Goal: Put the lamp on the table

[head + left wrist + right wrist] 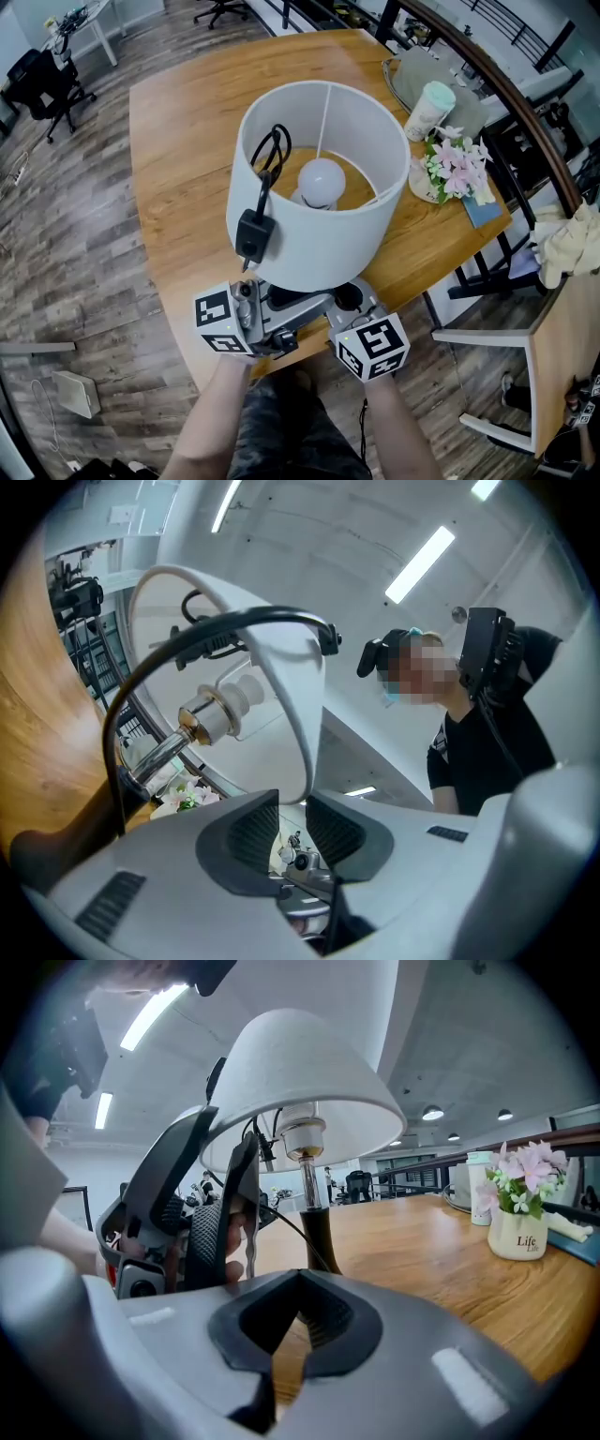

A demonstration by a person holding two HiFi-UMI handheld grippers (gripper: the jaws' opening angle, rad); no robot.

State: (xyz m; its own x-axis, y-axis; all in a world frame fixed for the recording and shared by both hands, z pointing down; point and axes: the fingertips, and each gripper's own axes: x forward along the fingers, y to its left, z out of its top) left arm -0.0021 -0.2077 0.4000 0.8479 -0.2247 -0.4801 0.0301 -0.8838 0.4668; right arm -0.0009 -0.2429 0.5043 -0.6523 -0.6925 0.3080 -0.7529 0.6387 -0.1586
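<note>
The lamp has a white drum shade (pixel 323 246), a round bulb (pixel 322 180) and a dark stem (pixel 315 1227). It stands over the near edge of the wooden table (pixel 187 141). Its base is hidden, so contact with the table cannot be told. A black cord with a plug (pixel 251 234) hangs over the shade's rim. My left gripper (pixel 274 314) points up from below, shut on the shade's lower rim (pixel 298 733), one jaw outside and one inside. My right gripper (pixel 354 305) is beside it, shut with nothing seen between its pads (pixel 319 1321), a little short of the stem.
A white pot of pink flowers (pixel 455 169) stands on a blue booklet at the table's right edge, with a pale cup (pixel 429 108) and a grey tray behind it. Chairs (pixel 487 281) stand to the right of the table. A black office chair (pixel 47 84) stands far left.
</note>
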